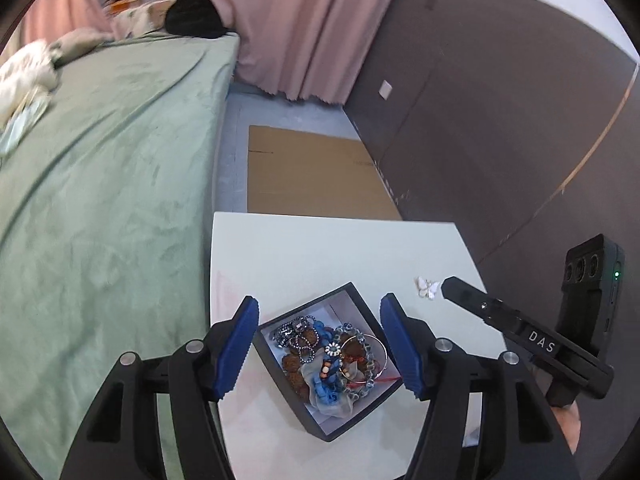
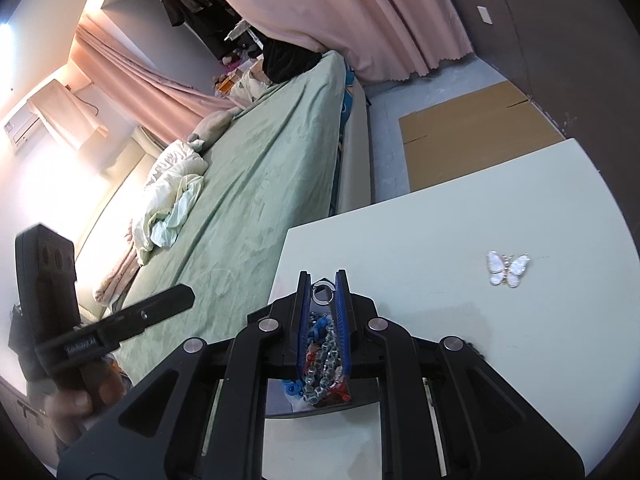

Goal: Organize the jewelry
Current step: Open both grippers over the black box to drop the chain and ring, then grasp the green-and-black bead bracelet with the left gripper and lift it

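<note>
The right gripper's (image 2: 323, 276) jaws stand narrow, their blue pads (image 2: 342, 312) nearly parallel, pinched on a beaded chain (image 2: 326, 354) whose silver ring (image 2: 322, 293) pokes out between the tips. The chain hangs down between the pads over a dark box (image 2: 320, 408), of which only a strip shows under the gripper.

The left gripper's (image 1: 318, 312) jaws are spread wide, one blue pad (image 1: 236, 348) on each side of the box (image 1: 352, 294), neither clearly touching it. The box sits cornerwise on the white surface (image 1: 320, 248), open at the top, with a white lining. Inside lies a tangled heap of jewelry (image 1: 332, 356): a dark ball chain, blue beads, brown beads, a thin gold bangle and a red cord.

Beyond the box, apart from it, a white butterfly (image 2: 507, 268) lies flat on the surface (image 2: 440, 220) by itself. In the left view the tip of the right gripper (image 1: 452, 284) shows just beside the butterfly (image 1: 427, 287).

Past the surface's far edge a flat sheet of cardboard (image 1: 312, 176) lies on the floor. A bed (image 1: 100, 184) with a green cover runs along the left side, crumpled pale bedding (image 2: 168, 200) toward its head. Pink curtains (image 1: 288, 28) hang behind, and a dark wall (image 1: 500, 120) stands to the right.
</note>
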Tool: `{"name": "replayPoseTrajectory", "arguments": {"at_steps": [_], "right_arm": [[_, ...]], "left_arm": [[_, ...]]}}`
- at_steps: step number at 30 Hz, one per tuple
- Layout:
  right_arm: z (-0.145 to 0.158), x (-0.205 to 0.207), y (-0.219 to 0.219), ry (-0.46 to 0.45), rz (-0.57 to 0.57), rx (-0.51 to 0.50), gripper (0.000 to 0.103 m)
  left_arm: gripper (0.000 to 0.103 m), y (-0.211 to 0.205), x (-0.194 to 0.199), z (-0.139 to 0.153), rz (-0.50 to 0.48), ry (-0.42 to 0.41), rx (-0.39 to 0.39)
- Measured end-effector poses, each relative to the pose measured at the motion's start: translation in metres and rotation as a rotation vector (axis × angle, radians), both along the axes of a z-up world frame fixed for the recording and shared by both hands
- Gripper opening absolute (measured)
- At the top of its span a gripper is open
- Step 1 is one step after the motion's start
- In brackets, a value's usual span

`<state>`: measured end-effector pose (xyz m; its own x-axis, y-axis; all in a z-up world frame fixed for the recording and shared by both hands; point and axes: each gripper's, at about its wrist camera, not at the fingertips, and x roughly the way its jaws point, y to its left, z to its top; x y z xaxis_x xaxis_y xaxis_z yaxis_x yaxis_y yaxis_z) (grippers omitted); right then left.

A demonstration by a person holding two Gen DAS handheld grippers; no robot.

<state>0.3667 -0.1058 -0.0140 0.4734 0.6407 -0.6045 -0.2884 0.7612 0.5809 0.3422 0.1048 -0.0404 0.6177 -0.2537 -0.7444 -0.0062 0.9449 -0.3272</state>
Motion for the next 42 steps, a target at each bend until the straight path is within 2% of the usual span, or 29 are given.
{"name": "replayPoseTrajectory", "arguments": {"at_steps": [2, 7, 14, 15, 16, 17, 18, 19, 25, 32, 39, 42], "right_arm": [[-0.003, 0.002, 0.006, 0.009, 0.015, 0.008, 0.013], [-0.012, 0.006, 0.025, 0.037, 0.057, 0.028, 0.013], [-0.028, 0.016, 0.047, 0.116, 0.099, 0.089, 0.014], [-0.029, 0.018, 0.049, 0.129, 0.1, 0.086, 0.02], [-0.032, 0.02, 0.05, 0.144, 0.102, 0.083, 0.034], [-0.033, 0.02, 0.05, 0.146, 0.097, 0.084, 0.043], [-0.033, 0.019, 0.047, 0.141, 0.081, 0.082, 0.061], [-0.03, 0.017, 0.045, 0.129, 0.065, 0.077, 0.072], [-0.019, 0.006, 0.015, 0.089, 0.005, 0.043, 0.082], [-0.012, -0.003, -0.029, 0.088, -0.065, -0.003, 0.083], [-0.017, -0.013, -0.069, 0.11, -0.103, -0.054, 0.083], [-0.017, -0.018, -0.092, 0.111, -0.132, -0.062, 0.083]], "left_arm": [[0.077, 0.007, -0.004, -0.004, 0.046, -0.021, -0.024], [0.091, 0.023, -0.014, -0.013, 0.168, -0.098, -0.057], [0.094, 0.036, -0.019, -0.027, 0.221, -0.12, -0.089], [0.094, 0.038, -0.018, -0.028, 0.222, -0.116, -0.097], [0.094, 0.04, -0.019, -0.029, 0.227, -0.116, -0.101], [0.094, 0.042, -0.019, -0.029, 0.233, -0.118, -0.104], [0.094, 0.044, -0.02, -0.03, 0.234, -0.123, -0.108], [0.094, 0.043, -0.02, -0.03, 0.23, -0.123, -0.106], [0.094, 0.029, -0.021, -0.033, 0.189, -0.112, -0.092], [0.094, -0.008, -0.018, -0.03, 0.081, -0.107, -0.056], [0.094, -0.06, -0.009, -0.028, -0.064, -0.096, 0.003], [0.091, -0.084, -0.004, -0.025, -0.143, -0.091, 0.029]]}}
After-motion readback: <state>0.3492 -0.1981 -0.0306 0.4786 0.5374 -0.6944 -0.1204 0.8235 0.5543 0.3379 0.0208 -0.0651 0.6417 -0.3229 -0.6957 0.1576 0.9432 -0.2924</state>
